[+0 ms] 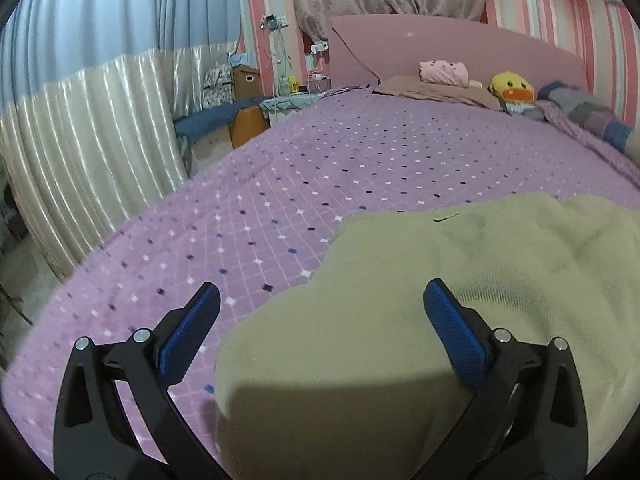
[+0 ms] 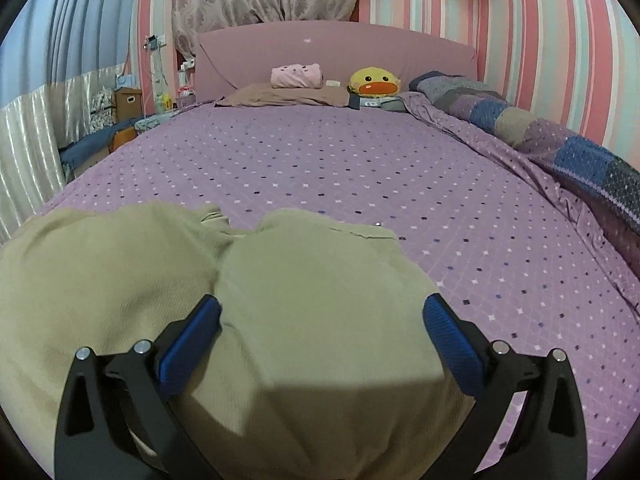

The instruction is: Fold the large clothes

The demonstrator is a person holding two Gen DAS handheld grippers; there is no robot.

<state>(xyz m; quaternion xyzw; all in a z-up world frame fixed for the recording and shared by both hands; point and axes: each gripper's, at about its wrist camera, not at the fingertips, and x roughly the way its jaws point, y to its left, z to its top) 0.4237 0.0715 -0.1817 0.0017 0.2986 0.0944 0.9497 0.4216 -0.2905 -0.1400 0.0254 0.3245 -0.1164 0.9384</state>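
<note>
A soft, ribbed beige garment (image 1: 460,280) lies rumpled on the bed's (image 1: 280,184) purple diamond-dotted cover, at its near edge. The left gripper (image 1: 321,300) and right gripper (image 2: 322,308) both hover over it, blue-padded fingers (image 2: 452,336) spread wide, holding nothing.

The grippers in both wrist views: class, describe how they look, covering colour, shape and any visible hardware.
The left gripper and the right gripper look alike. Each has two black, angular fingers with triangular cut-outs, spreading outward in a V. The inner face of each finger carries a blue pad with a fine textured grid. Two round silver pins sit on each finger's linkage. No cables, markings, sleeves or hands are visible.
</note>
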